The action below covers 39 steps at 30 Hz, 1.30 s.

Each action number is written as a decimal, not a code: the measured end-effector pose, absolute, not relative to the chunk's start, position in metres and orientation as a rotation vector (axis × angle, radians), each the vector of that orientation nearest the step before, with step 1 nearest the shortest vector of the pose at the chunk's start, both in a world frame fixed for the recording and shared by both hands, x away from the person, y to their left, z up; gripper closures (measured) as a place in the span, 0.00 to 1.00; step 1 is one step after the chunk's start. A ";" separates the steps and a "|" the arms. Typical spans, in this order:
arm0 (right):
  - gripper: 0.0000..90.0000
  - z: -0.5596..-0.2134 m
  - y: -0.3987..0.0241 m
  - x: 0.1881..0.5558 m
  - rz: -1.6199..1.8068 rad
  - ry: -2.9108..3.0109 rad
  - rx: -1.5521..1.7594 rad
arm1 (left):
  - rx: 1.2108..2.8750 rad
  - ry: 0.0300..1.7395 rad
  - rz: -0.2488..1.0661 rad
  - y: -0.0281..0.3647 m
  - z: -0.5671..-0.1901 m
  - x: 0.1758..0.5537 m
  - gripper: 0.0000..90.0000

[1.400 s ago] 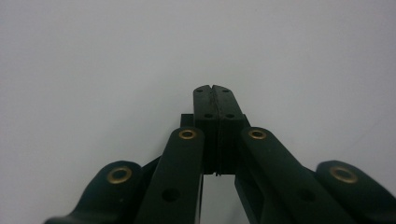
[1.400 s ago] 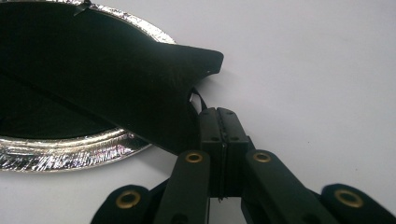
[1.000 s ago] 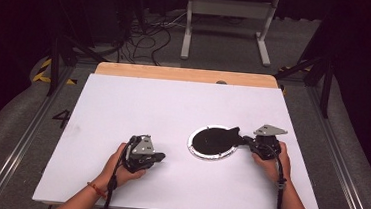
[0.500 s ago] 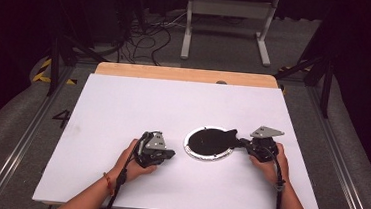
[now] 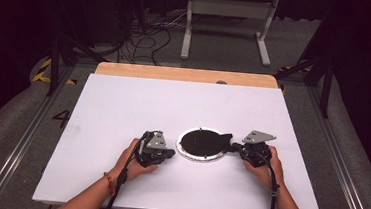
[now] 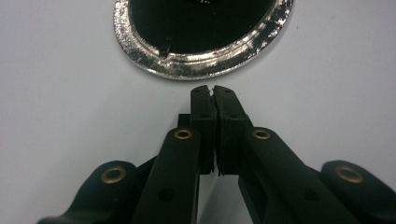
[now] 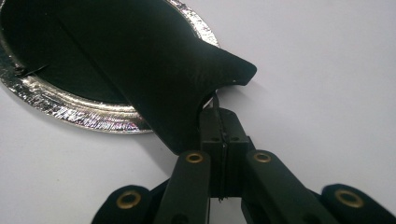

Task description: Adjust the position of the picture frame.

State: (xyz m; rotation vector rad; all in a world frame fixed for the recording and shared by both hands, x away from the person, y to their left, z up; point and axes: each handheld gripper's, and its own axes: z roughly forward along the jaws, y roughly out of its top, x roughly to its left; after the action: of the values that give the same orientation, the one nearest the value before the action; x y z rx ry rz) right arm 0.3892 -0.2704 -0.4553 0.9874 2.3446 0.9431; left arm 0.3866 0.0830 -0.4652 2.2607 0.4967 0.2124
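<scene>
beside the foil dish [image 5: 185, 152] — left claw [image 5: 169, 153] moved closer.

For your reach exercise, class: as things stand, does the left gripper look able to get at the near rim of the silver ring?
Probably yes. The left gripper points at the silver ring across bare white table, nothing between; its jaws are shut and would need opening first.

Overhead forward-down; two close gripper views sharing dish [image 5: 202, 145]

A dark "4" [image 5: 62, 118] is marked on the floor left of the table.
</scene>
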 end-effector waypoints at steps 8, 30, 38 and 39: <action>1.00 -0.455 -0.259 0.383 0.947 2.377 0.946 | 2.267 0.483 0.214 0.076 -0.465 0.388 0.97; 1.00 -0.455 -0.246 0.368 0.993 2.434 0.913 | 2.261 0.534 0.265 0.086 -0.466 0.393 0.95; 1.00 -0.455 -0.240 0.365 0.999 2.453 0.887 | 2.260 0.554 0.292 0.090 -0.466 0.396 0.95; 1.00 -0.455 -0.240 0.364 0.999 2.455 0.885 | 2.258 0.562 0.295 0.090 -0.466 0.396 0.95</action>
State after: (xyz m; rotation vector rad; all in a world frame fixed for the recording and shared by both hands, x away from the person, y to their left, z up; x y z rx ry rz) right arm 0.3642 -0.2396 -0.4550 0.8850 2.4545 0.9993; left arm 0.3960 0.0903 -0.4659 2.2585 0.5622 0.2954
